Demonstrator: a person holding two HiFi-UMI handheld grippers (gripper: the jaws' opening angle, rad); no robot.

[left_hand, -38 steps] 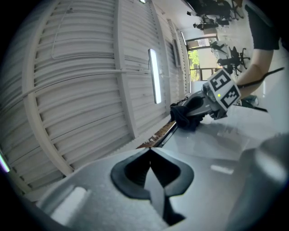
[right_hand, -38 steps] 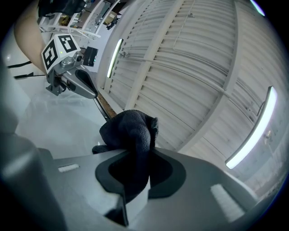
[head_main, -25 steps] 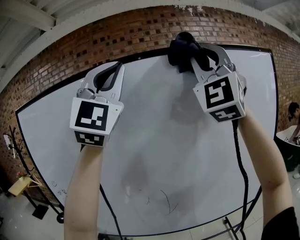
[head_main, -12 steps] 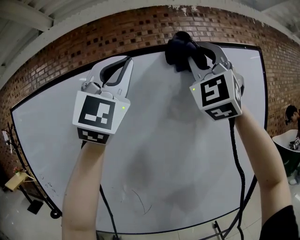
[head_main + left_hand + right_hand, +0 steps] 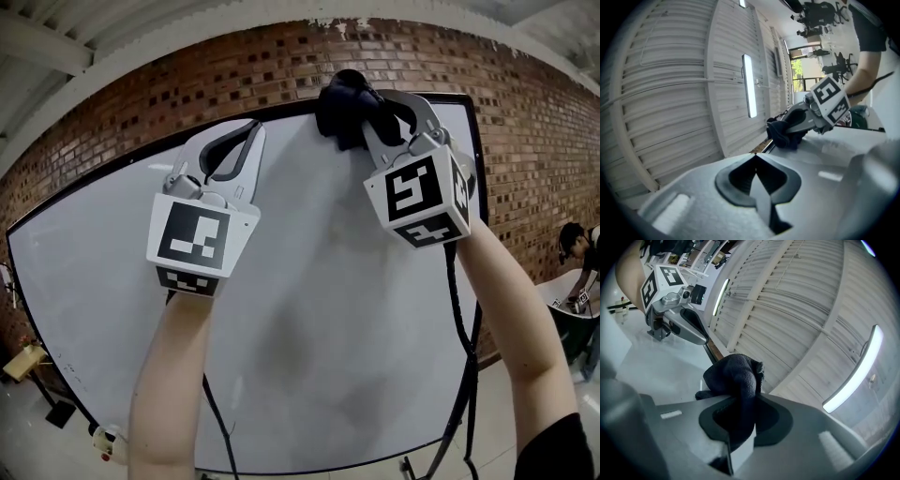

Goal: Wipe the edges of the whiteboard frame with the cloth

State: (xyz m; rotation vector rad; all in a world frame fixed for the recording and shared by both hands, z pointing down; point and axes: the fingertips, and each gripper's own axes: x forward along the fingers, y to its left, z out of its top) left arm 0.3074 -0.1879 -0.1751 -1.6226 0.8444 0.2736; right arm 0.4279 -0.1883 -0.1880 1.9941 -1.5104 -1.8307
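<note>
While both forearms are stretched upward, a red brick wall is seen behind a large whiteboard, whose pale face is bordered by a thin black frame. Toward the right end of the board's top edge, the right gripper is held up at the frame, its jaws clamped on a dark blue cloth. The cloth is bunched between the jaws and pressed at the frame's top edge. To the left and slightly lower, the left gripper is pointed at the board just under the same edge, with its jaws brought together and nothing held between them.
</note>
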